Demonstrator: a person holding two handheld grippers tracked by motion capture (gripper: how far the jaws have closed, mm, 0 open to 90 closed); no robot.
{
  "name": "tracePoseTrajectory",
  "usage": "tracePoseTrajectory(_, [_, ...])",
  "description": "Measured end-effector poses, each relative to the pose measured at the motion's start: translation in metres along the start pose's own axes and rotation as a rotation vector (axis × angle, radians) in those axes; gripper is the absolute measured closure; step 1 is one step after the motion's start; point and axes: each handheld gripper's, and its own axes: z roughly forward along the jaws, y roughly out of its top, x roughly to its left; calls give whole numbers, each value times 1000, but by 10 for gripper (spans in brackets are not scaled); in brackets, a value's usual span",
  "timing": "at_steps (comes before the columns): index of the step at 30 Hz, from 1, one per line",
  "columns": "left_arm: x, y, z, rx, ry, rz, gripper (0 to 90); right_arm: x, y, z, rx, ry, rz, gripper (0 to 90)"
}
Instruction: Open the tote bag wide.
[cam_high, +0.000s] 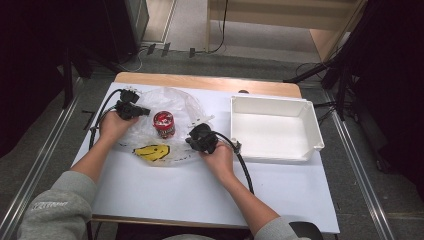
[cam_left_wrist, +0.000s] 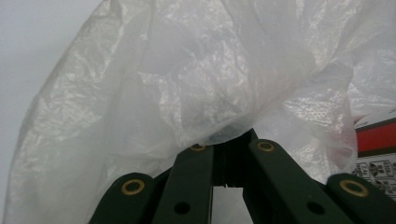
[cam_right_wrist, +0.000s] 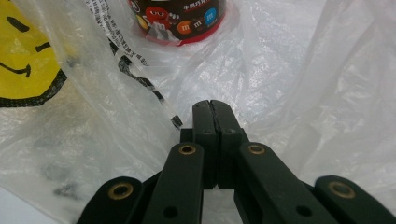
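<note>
Two grippers worked a clear plastic bag (cam_high: 170, 125) on the desk (cam_high: 200, 190), beside a white bin (cam_high: 272, 130).
Step in hand, I judged: holding the bag's mouth around the red candy tub (cam_high: 163, 123) that stood inside it, near the yellow smiley print (cam_high: 151, 151). The left gripper (cam_high: 136, 111) was clamped on the film at the far edge; the right gripper (cam_high: 196, 140) was closed, jaws together against the near film, whether pinching it I could not tell. Next likely called for drawing the edges apart or lifting.
</note>
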Motion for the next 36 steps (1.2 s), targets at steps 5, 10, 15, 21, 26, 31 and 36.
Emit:
tracePoseTrajectory(5, [7,-1,0,-12,-16,-43,900,-1,-2,-1,-4,4,4,900])
tracePoseTrajectory(10, [12,-3,0,-30,-23,-65,900,-1,-6,-4,-4,12,5,900])
tracePoseTrajectory(15, [13,-3,0,-39,-8,-70,900,-2,-9,-7,-4,10,6,900])
tracePoseTrajectory(21, [17,-4,-2,-38,20,-80,900,-5,-9,-8,1,3,-5,900])
tracePoseTrajectory(26, [17,-4,-3,-39,17,-87,900,-5,-10,-10,4,-10,-9,900])
tracePoseTrajectory(31, [17,-5,-3,-36,12,-86,900,-6,-10,-11,6,-6,-12,900])
tracePoseTrajectory(36, [12,-6,-2,-44,-16,-76,900,-7,-9,-8,-10,-4,-1,896])
